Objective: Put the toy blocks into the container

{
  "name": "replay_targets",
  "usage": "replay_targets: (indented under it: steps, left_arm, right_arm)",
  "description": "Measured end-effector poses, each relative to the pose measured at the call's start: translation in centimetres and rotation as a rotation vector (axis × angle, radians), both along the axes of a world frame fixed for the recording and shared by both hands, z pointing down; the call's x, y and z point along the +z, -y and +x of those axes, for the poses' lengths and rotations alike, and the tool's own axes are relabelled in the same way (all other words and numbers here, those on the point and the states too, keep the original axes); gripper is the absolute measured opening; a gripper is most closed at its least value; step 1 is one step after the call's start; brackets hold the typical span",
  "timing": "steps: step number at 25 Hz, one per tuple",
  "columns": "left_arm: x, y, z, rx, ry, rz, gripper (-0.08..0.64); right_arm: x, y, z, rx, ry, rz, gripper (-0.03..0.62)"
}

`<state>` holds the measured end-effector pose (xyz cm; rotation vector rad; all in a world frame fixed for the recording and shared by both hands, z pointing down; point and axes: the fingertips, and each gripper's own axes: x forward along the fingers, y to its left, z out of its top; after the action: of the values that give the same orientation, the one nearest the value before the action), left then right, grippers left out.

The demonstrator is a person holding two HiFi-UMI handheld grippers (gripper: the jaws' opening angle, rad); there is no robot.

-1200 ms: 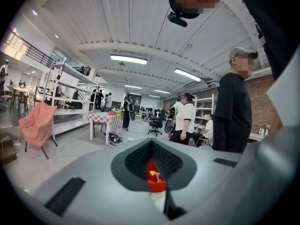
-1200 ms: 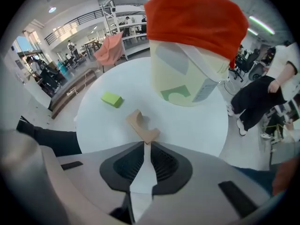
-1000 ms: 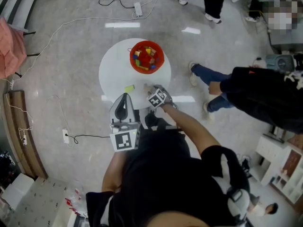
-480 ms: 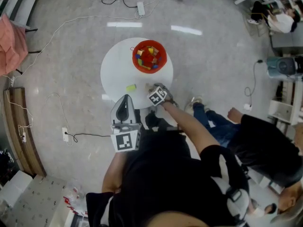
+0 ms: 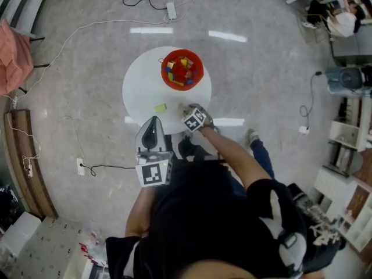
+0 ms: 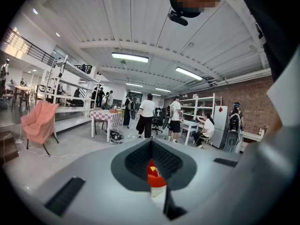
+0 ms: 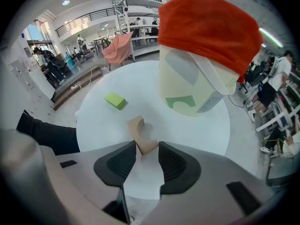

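White round worktop [image 5: 139, 92], right gripper [image 7: 147, 146] low over it, jaws closing around tan block [image 7: 140, 132], left gripper [image 6: 151, 167] at near edge, jaws together, empty, red container [image 5: 181, 70] beyond.

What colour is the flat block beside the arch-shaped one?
The flat block is lime green, clearest in the right gripper view.

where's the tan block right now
Right gripper view: the tan block lies on the table between the closing jaw tips of the right gripper, green block to its left.
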<state>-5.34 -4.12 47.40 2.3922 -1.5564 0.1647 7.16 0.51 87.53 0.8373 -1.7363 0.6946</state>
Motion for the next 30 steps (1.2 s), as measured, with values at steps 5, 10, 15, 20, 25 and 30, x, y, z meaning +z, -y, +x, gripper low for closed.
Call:
replay_targets:
  steps: [5,10,15,20,25,30]
  left_arm:
    - [0.0,0.1,0.0,0.000,-0.005,0.002,-0.009]
    - [-0.1,0.2,0.1,-0.005,-0.008,0.003,-0.009]
    - [-0.4,0.5,0.1,-0.011,-0.011,0.016,-0.009]
    - [-0.7,1.0,0.3,-0.011,-0.015,0.024,-0.009]
    - [-1.1,1.4,0.6,-0.011,-0.014,0.027,-0.009]
    - [-1.3,1.7,0.7,-0.016,-0.022,0.028,-0.009]
  right_arm:
    - [-0.9,-0.6,-0.1,0.000,0.034,-0.005,0.144]
    - [-4.1,-0.4,-0.5,-0.013,0.091,0.042,0.144]
    - [-10.1,1.1,-0.9,0.008,0.185,0.144,0.144]
    - [-16.3,3.6,-1.0,0.068,0.290,0.276,0.144]
    - [-21.6,8.9,0.8,0.182,0.327,0.423,0.144]
    - [-20.4,12.3,2.5,0.252,0.263,0.414,0.145]
